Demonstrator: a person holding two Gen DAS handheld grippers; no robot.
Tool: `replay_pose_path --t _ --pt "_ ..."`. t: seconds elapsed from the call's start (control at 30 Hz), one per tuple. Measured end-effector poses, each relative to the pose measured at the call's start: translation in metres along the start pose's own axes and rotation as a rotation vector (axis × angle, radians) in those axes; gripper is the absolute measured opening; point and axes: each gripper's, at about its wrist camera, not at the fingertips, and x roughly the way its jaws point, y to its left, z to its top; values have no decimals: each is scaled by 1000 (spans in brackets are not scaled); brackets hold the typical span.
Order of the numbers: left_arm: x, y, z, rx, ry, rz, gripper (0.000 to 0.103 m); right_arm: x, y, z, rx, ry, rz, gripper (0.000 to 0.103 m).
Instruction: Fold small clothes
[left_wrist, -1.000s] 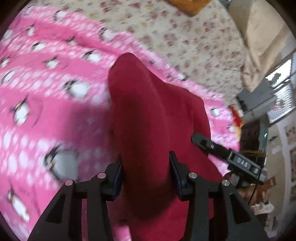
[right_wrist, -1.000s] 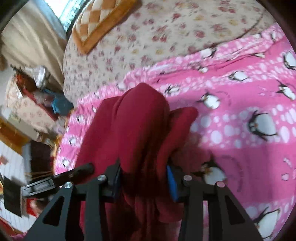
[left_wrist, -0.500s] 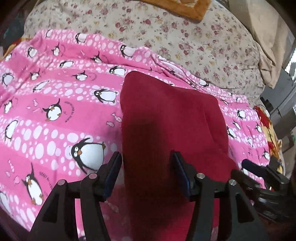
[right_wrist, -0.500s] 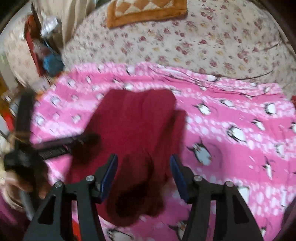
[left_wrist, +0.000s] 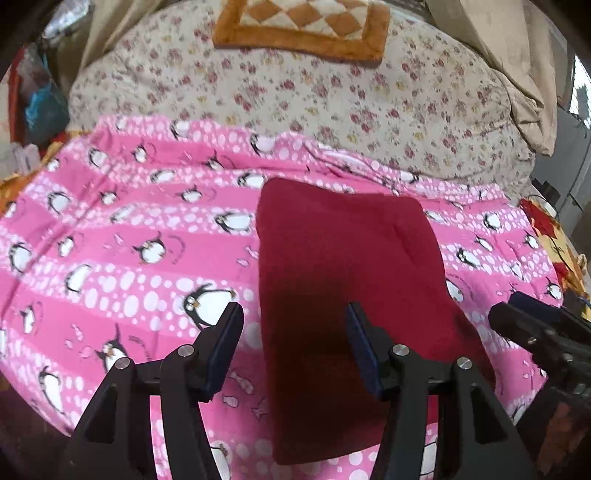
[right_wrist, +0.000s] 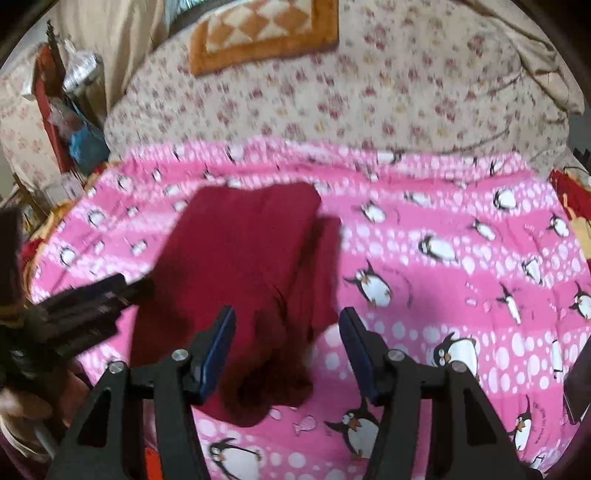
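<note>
Apparently folded once, the dark red garment (left_wrist: 347, 273) lies flat near the front edge of the pink penguin blanket (left_wrist: 122, 266). Both the left gripper (left_wrist: 293, 345) and right gripper (right_wrist: 286, 349) hover with jaws apart, gripping nothing; any further fold remains.

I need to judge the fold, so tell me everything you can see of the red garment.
The red garment is dark red, soft-looking cloth, folded into a rough rectangle. It lies flat on the pink penguin blanket, free of both open grippers. In the right view a narrower layer sticks out along its right side, and its near end is bunched.
</note>
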Motion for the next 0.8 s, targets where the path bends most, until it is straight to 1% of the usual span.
replay_pose_path --t 0.1,0.2,0.27,0.4,0.5,0.7,0.8 --pt "-7 0 1 -1 -12 6 36 -6 6 2 21 -32 14 68" --pt "-13 0 0 0 -19 17 36 -6 13 2 21 -37 -5 70" --pt "-17 -1 -1 4 -28 26 36 -7 18 1 16 -38 -3 71" --pt "-21 -2 -3 6 -35 43 36 -9 23 2 3 -59 -24 76" --pt "-22 -1 -4 3 -35 42 36 -11 22 3 6 -71 -41 78" --pt "-24 0 -4 0 -42 47 36 -5 18 4 33 -50 -58 79" --pt "-24 2 -4 1 -37 54 36 -4 21 3 24 -48 -62 79"
